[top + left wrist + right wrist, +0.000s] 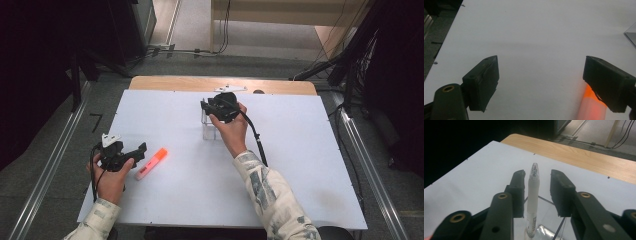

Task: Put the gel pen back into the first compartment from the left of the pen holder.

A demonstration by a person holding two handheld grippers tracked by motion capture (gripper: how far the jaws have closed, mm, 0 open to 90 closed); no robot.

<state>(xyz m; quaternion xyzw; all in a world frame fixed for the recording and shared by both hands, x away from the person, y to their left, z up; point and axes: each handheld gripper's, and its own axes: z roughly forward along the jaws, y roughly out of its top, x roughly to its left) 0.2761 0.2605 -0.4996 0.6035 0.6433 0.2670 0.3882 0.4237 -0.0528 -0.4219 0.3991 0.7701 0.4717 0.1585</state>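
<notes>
Near left on the desk point(310, 165), the left hand-held gripper point(141, 148) rests wide open and empty, just beside an orange highlighter point(151, 163). Farther, the right hand-held gripper point(537, 185), partly open, straddles without gripping a white pen point(533, 195) standing in a clear holder point(210, 131).

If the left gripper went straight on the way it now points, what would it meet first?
Probably nothing soon: ahead of the left gripper, its jaws wide apart, lies bare white table. The orange highlighter lies off to one side by one jaw, and a clear holder's corner shows far off; depth is uncertain.
</notes>
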